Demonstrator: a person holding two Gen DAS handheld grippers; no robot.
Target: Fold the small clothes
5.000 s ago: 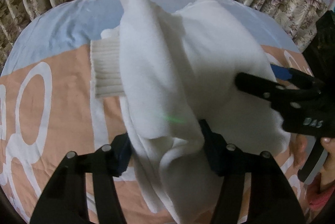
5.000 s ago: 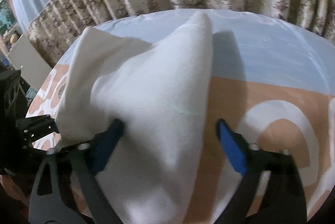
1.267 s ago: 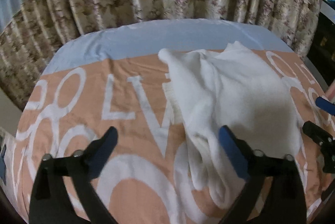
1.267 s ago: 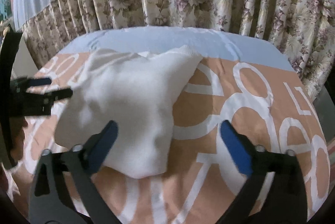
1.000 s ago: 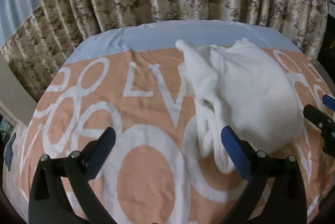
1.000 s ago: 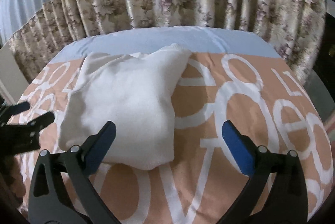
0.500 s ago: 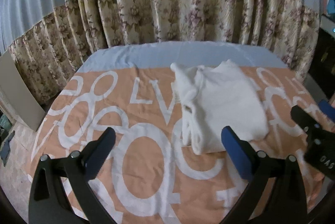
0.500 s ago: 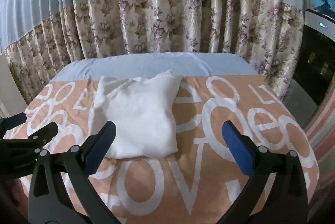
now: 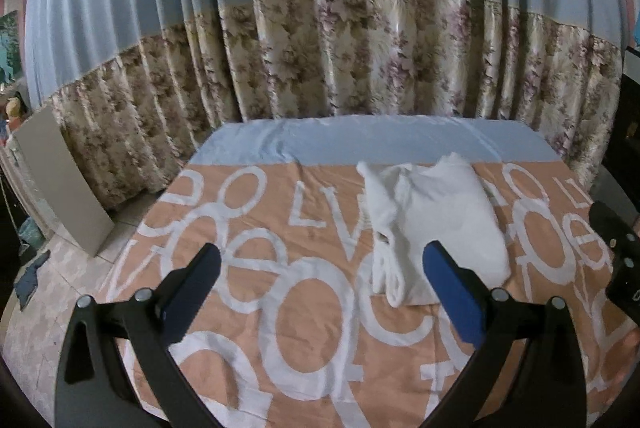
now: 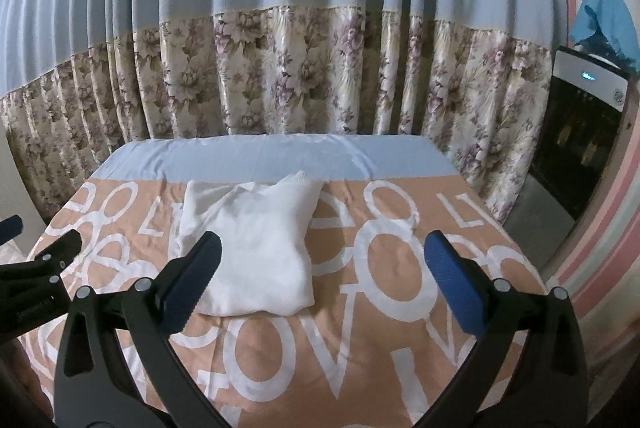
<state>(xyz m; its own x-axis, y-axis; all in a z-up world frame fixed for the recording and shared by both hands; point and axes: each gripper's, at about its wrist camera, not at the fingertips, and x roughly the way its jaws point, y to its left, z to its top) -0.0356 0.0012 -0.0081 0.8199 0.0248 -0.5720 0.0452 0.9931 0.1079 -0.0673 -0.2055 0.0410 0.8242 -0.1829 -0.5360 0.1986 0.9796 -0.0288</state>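
Observation:
A white knitted garment [image 9: 436,228] lies folded into a compact bundle on the orange bedspread [image 9: 280,308] with big white letters; the right wrist view shows the same garment [image 10: 256,248] left of centre. My left gripper [image 9: 320,284] is open and held back above the bed, the garment beyond its right finger. My right gripper [image 10: 320,280] is also open and empty, drawn back from the garment, whose near edge sits past its left finger. The other gripper shows at each view's edge.
A pale blue sheet [image 10: 280,152] covers the far end of the bed. Floral-and-blue curtains [image 9: 360,60] hang close behind. A flat beige board [image 9: 60,180] leans at the left on the tiled floor. A dark appliance [image 10: 580,132] stands at the right.
Both grippers have let go of the garment and pulled up and back from the bed. The garment now lies still, folded, and looks smaller in both views.

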